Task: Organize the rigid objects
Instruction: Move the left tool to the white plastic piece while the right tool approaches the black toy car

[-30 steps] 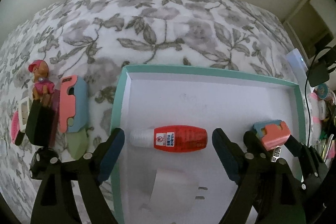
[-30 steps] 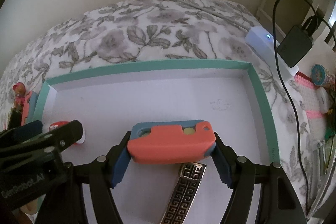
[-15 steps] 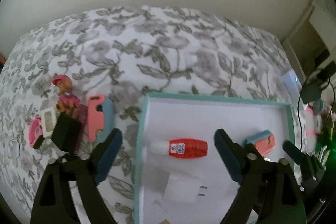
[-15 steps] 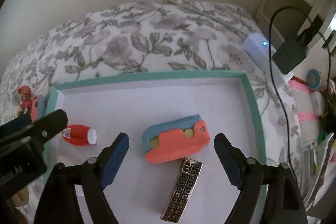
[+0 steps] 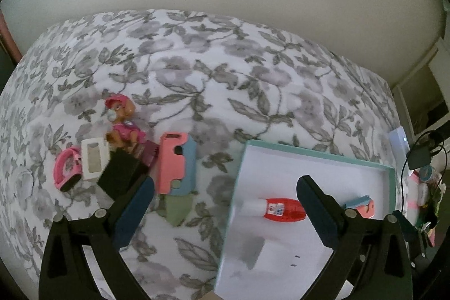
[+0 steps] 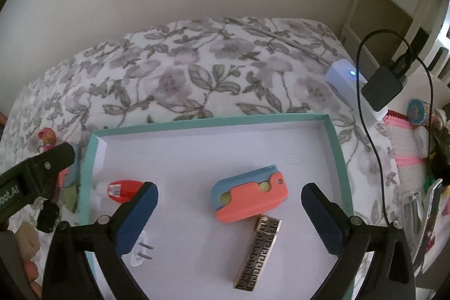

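Note:
A teal-rimmed white tray (image 6: pixel 213 121) lies on the floral bedspread. In it are a coral-and-blue case (image 6: pixel 250 197), a patterned metal bar (image 6: pixel 258 252), a white plug (image 6: pixel 140 252) and a red bottle (image 6: pixel 121 190). My right gripper (image 6: pixel 229 189) hovers above the case, its jaws opening wide and touching nothing. My left gripper (image 5: pixel 225 198) hangs over the tray's left rim (image 5: pixel 234 204), jaws opening, nothing gripped; the red bottle (image 5: pixel 281 211) lies by its right finger. Left of the tray sit another coral-and-blue case (image 5: pixel 175 162), a green piece (image 5: pixel 175 208), a black box (image 5: pixel 121 175), a white box (image 5: pixel 94 159), a pink item (image 5: pixel 66 169) and a toy dog (image 5: pixel 121 120).
A white device with a blue light (image 6: pixel 346 78) and a black charger (image 6: pixel 382 89) with its cable sit beyond the tray's right side, next to pink-and-white clutter (image 6: pixel 407 148). A wall runs behind the bed.
My right gripper has let go of the coral-and-blue case, which now lies in the tray, and has risen. My left gripper has opened wider, lifted and shifted left off the red bottle.

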The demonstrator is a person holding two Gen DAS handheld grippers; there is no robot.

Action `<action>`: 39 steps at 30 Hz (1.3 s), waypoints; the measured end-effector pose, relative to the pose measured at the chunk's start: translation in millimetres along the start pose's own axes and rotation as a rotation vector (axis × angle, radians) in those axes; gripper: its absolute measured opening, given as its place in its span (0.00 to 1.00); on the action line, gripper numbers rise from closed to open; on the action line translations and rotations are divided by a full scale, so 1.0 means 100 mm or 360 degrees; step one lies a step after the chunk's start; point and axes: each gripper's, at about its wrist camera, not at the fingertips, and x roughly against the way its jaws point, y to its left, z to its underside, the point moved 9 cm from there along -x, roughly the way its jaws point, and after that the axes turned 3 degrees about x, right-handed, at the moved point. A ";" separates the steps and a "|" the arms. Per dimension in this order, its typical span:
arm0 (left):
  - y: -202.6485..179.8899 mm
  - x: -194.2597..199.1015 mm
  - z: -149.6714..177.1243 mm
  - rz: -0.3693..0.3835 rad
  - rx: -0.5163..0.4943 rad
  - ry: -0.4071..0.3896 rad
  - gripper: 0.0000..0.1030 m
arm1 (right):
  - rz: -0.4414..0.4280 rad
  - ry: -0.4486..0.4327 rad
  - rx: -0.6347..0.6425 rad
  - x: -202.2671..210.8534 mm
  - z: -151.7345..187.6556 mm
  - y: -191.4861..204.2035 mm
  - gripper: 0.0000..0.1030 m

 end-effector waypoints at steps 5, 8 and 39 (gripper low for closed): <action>0.37 0.08 -0.08 -0.0095 0.0055 -0.0015 0.98 | -0.0060 -0.0013 0.0025 0.09 -0.04 0.25 1.00; 0.66 0.15 -0.12 -0.0171 0.0101 -0.0022 0.98 | -0.0096 -0.0034 0.0074 0.19 -0.08 0.47 1.00; 3.42 0.63 0.08 -0.0552 0.0670 -0.0013 0.98 | -0.0457 0.0058 0.0466 0.24 0.28 2.40 1.00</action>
